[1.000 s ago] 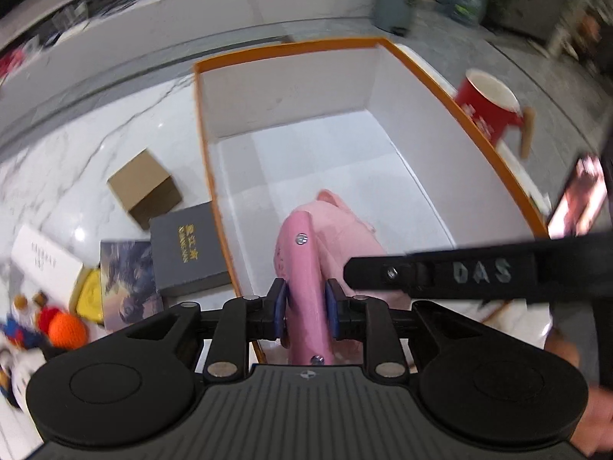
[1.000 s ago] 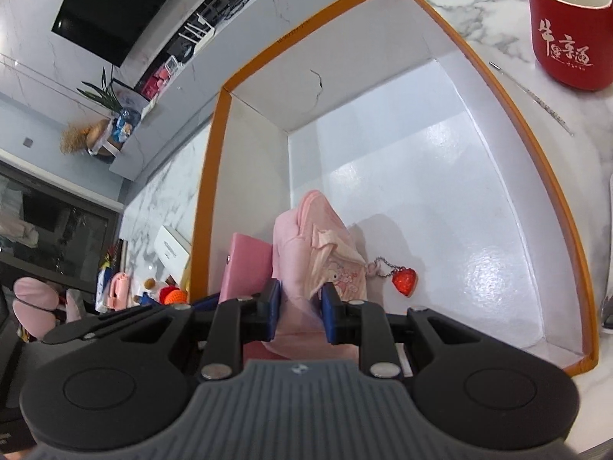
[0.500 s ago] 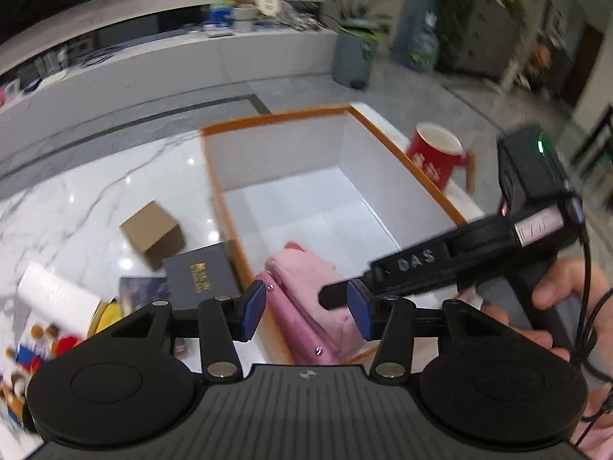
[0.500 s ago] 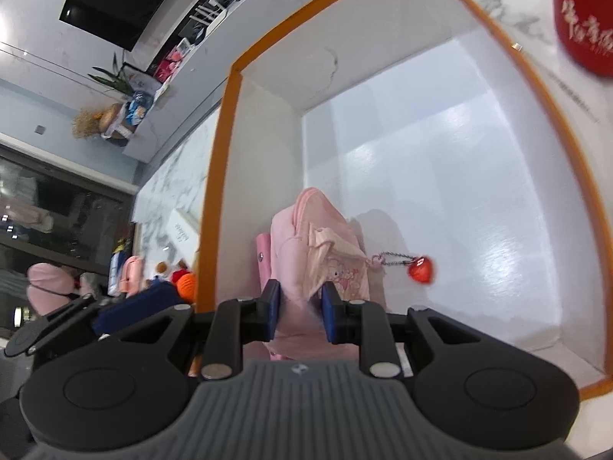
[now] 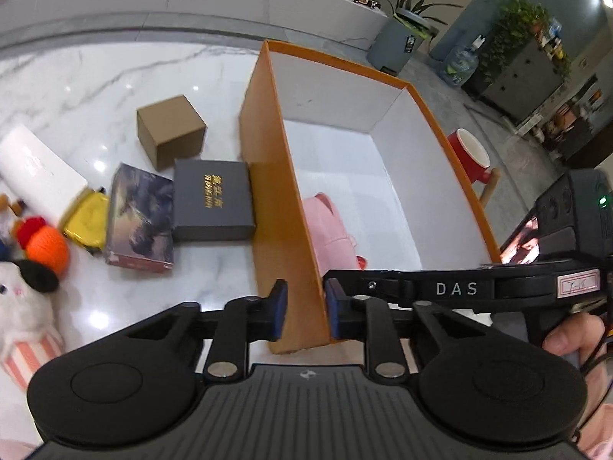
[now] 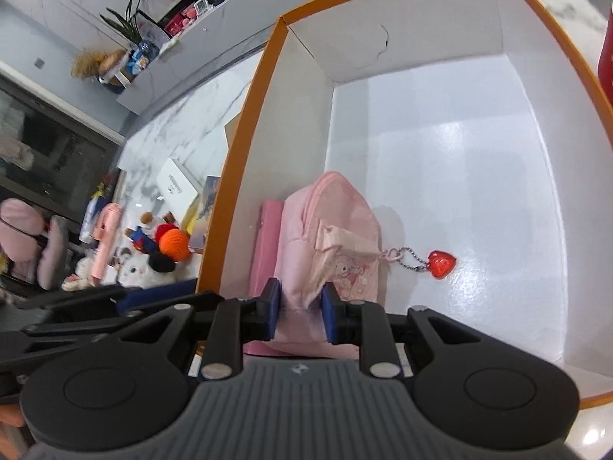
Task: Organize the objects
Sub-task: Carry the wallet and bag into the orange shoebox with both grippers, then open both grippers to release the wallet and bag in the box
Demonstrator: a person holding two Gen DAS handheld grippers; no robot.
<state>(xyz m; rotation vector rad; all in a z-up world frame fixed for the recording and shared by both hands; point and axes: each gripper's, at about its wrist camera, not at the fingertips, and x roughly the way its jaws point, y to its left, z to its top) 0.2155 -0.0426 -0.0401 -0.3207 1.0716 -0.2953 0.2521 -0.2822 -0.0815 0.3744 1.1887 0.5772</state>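
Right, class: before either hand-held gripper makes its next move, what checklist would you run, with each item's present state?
1. Right hand-held gripper clamped on the pink backpack: ok.
2. Backpack inside the orange box: ok.
3. Left hand-held gripper straddles the box wall, and its jaws have just been closing. Pads pressing on it: cannot tell.
4. Heart charm lies free on the box floor: ok.
5. Everything packed: not ok. The black gift box and the brown carton sit outside.
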